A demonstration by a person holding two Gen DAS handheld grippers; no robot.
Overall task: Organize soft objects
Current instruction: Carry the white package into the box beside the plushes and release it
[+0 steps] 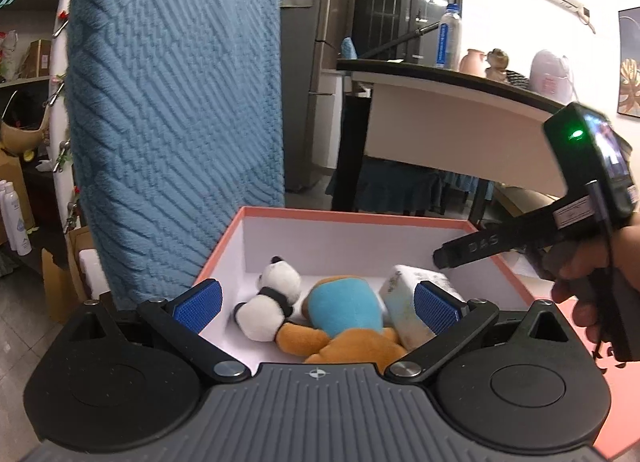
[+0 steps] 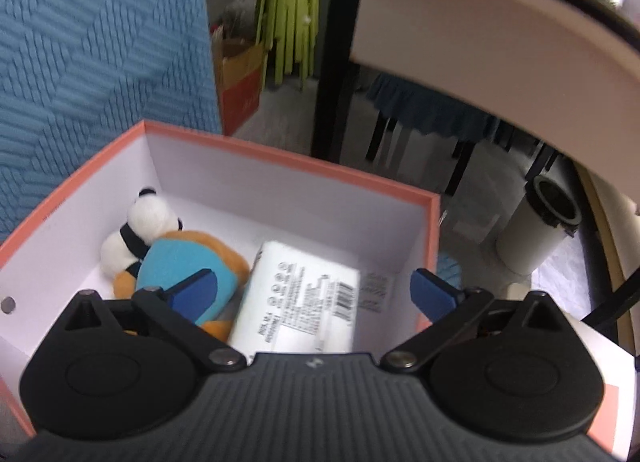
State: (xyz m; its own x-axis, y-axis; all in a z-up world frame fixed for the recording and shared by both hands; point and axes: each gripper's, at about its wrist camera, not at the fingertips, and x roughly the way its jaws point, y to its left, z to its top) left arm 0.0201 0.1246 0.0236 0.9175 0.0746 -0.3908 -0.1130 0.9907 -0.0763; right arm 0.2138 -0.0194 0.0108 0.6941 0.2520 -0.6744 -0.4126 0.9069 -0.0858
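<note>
A pink-rimmed box (image 1: 352, 217) (image 2: 280, 158) with a white inside holds a panda plush (image 1: 272, 302) (image 2: 148, 218), an orange plush in a blue shirt (image 1: 344, 314) (image 2: 188, 262) and a white soft pack with a barcode (image 1: 404, 302) (image 2: 300, 302). My left gripper (image 1: 316, 302) hovers open over the near edge of the box, above the toys. My right gripper (image 2: 316, 294) is open above the white pack, which lies loose in the box. In the left wrist view the right gripper (image 1: 448, 256), held by a hand (image 1: 592, 274), reaches over the box's right wall.
A blue textured chair back (image 1: 172, 122) (image 2: 100, 50) rises just left of the box. A dark-edged table (image 1: 460, 102) (image 2: 480, 22) stands behind it, with a bottle (image 1: 446, 38) and ornaments. A white cylindrical bin (image 2: 536, 226) sits on the floor to the right.
</note>
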